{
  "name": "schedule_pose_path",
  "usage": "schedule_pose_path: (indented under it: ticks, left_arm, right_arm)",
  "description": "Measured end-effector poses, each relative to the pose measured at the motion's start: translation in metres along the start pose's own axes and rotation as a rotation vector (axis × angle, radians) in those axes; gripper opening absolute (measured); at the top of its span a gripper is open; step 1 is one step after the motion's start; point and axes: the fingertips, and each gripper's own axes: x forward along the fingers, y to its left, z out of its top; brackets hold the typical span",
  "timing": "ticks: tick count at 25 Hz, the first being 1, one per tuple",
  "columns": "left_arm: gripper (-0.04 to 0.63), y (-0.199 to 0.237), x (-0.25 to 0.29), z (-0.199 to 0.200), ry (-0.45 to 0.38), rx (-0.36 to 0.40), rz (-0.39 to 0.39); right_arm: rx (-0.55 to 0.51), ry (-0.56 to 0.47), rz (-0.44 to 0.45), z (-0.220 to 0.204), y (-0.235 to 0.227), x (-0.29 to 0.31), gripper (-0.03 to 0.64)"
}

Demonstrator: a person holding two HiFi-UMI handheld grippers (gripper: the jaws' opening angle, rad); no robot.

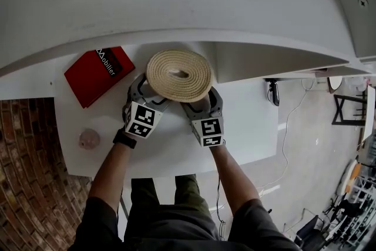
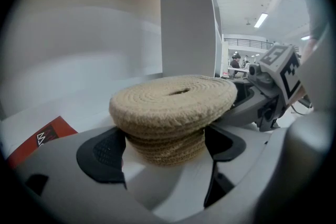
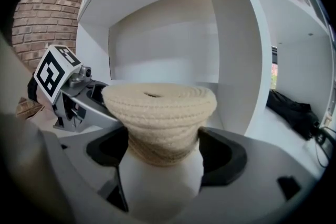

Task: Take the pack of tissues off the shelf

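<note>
A round woven rope container (image 1: 179,74) with a slot in its flat top stands on the white shelf surface (image 1: 247,120), just in front of the curved upper shelf. My left gripper (image 1: 150,94) holds its left side and my right gripper (image 1: 201,101) its right side. In the left gripper view the container (image 2: 173,107) fills the gap, with its narrower lower body between the dark pads (image 2: 102,152). It sits the same way in the right gripper view, the container (image 3: 160,110) pressed between the pads (image 3: 220,157). No tissue shows at the slot.
A red booklet (image 1: 97,73) lies to the left of the container. A small pinkish round object (image 1: 89,139) sits near the surface's left front corner. A white upright partition (image 1: 232,62) stands just right of the container. A black device (image 1: 274,93) hangs at the right edge, a brick wall (image 1: 29,173) is at left.
</note>
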Motion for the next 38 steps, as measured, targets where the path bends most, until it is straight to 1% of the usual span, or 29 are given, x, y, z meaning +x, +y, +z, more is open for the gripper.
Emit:
schedule_pose_path:
  ticks: [2, 4, 8, 13, 16, 18, 21, 24, 27, 29, 31, 33, 35, 37, 38]
  left_arm:
    - [0.463, 0.001, 0.000, 0.000, 0.002, 0.001, -0.001]
    - [0.463, 0.001, 0.000, -0.001, 0.011, 0.005, -0.012]
    - [0.463, 0.001, -0.007, -0.011, 0.053, 0.005, -0.031]
    - [0.463, -0.006, -0.035, -0.018, 0.091, -0.012, -0.034]
    - [0.456, -0.010, -0.061, -0.012, 0.093, -0.011, -0.034]
    - [0.404, -0.010, -0.083, 0.001, 0.068, -0.017, -0.022]
    - [0.322, -0.008, -0.120, 0.034, 0.008, -0.033, 0.001]
    - [0.261, -0.005, -0.154, 0.065, -0.052, -0.002, 0.018]
    - [0.176, 0.000, -0.181, 0.096, -0.119, 0.029, 0.037]
    - [0.131, 0.000, -0.195, 0.112, -0.152, 0.052, 0.040]
    - [0.095, -0.001, -0.208, 0.124, -0.177, 0.068, 0.039]
    - [0.036, -0.002, -0.219, 0.133, -0.197, 0.078, 0.040]
    - [0.007, -0.004, -0.229, 0.140, -0.213, 0.091, 0.040]
    - [0.002, -0.005, -0.236, 0.144, -0.228, 0.104, 0.037]
    - [0.002, -0.006, -0.239, 0.146, -0.235, 0.106, 0.036]
  right_arm:
    - [-0.005, 0.013, -0.001, -0.003, -0.001, 0.000, 0.423]
    - [-0.008, 0.000, -0.004, 0.000, -0.002, -0.001, 0.423]
    - [-0.009, 0.004, -0.003, -0.001, 0.000, -0.005, 0.423]
    - [0.011, 0.057, -0.021, -0.011, 0.006, -0.029, 0.423]
    - [0.035, 0.068, -0.057, -0.001, 0.007, -0.055, 0.417]
    - [0.048, 0.048, -0.089, 0.017, 0.008, -0.076, 0.383]
    - [0.045, -0.003, -0.140, 0.052, 0.011, -0.111, 0.294]
    - [0.029, -0.053, -0.177, 0.087, 0.017, -0.139, 0.241]
    - [0.016, -0.093, -0.209, 0.116, 0.022, -0.158, 0.190]
    - [0.012, -0.112, -0.228, 0.130, 0.025, -0.170, 0.164]
    - [0.004, -0.131, -0.251, 0.142, 0.027, -0.184, 0.124]
    - [-0.001, -0.149, -0.270, 0.152, 0.029, -0.197, 0.078]
    - [-0.001, -0.162, -0.284, 0.158, 0.031, -0.209, 0.043]
    - [0.006, -0.170, -0.295, 0.162, 0.032, -0.219, 0.002]
    - [0.010, -0.174, -0.297, 0.163, 0.034, -0.223, 0.002]
